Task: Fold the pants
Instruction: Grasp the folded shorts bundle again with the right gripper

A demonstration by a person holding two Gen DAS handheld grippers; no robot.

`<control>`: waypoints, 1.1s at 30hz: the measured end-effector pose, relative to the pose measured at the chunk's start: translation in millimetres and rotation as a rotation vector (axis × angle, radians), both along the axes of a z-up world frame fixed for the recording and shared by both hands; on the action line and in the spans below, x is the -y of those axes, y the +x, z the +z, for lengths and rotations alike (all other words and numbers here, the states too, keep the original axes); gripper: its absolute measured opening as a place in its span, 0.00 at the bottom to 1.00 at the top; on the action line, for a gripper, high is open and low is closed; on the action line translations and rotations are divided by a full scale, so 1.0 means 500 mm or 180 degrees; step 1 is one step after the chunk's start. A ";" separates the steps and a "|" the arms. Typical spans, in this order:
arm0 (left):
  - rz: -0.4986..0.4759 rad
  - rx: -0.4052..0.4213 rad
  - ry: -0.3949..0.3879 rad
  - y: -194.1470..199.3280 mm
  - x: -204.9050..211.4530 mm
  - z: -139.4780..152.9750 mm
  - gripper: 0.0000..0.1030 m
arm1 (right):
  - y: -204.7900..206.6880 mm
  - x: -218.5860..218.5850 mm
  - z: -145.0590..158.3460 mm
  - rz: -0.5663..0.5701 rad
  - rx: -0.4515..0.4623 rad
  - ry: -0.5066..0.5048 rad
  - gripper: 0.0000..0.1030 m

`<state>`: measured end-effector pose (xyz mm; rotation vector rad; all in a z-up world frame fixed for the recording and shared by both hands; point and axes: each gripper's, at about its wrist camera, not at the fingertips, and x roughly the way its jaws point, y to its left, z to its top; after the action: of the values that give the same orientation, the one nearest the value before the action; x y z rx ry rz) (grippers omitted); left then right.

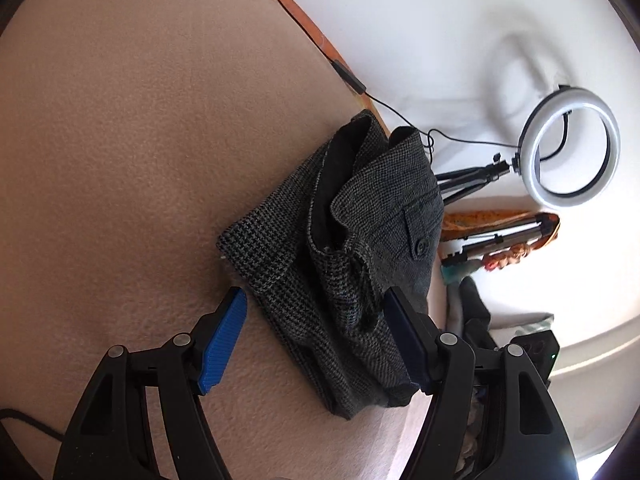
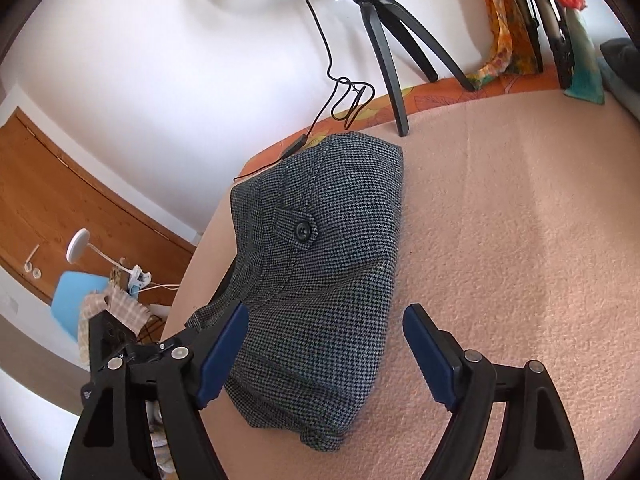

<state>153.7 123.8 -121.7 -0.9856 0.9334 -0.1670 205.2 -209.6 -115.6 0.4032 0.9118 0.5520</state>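
The pants point(image 1: 352, 256) are grey houndstooth and lie folded into a compact bundle on the pink blanket point(image 1: 140, 160), near its edge. A buttoned pocket flap point(image 2: 298, 230) faces up. My left gripper point(image 1: 316, 304) is open, its blue fingers point(image 1: 224, 340) standing either side of the bundle's near end without gripping it. My right gripper point(image 2: 326, 320) is open too, its jaws straddling the near part of the pants point(image 2: 328, 264) in the right wrist view, holding nothing.
A ring light point(image 1: 568, 144) on a black tripod point(image 2: 384, 40) stands at the blanket's edge by the white wall, its cable point(image 2: 344, 92) trailing beside the pants. Orange patterned cloth point(image 2: 500, 32) and a second tripod lie beyond. A wooden door point(image 2: 60, 200) and blue chair point(image 2: 72, 300) stand off the bed.
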 end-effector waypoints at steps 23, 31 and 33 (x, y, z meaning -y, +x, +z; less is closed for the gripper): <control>-0.0087 0.0274 0.0272 0.072 0.069 0.004 0.72 | 0.159 -0.002 -0.079 0.0026 -0.0244 0.0528 0.78; -0.0106 0.0298 0.0441 0.077 0.074 0.002 0.64 | 0.182 -0.044 -0.074 0.0140 -0.0134 0.0388 0.75; -0.0100 0.0300 0.0452 0.077 0.076 0.002 0.60 | 0.183 -0.053 -0.074 0.0148 -0.0134 0.0343 0.66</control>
<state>192.2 86.0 -120.8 -0.8256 0.8626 -0.1699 297.0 -183.3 -152.4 0.4936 0.9362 0.6391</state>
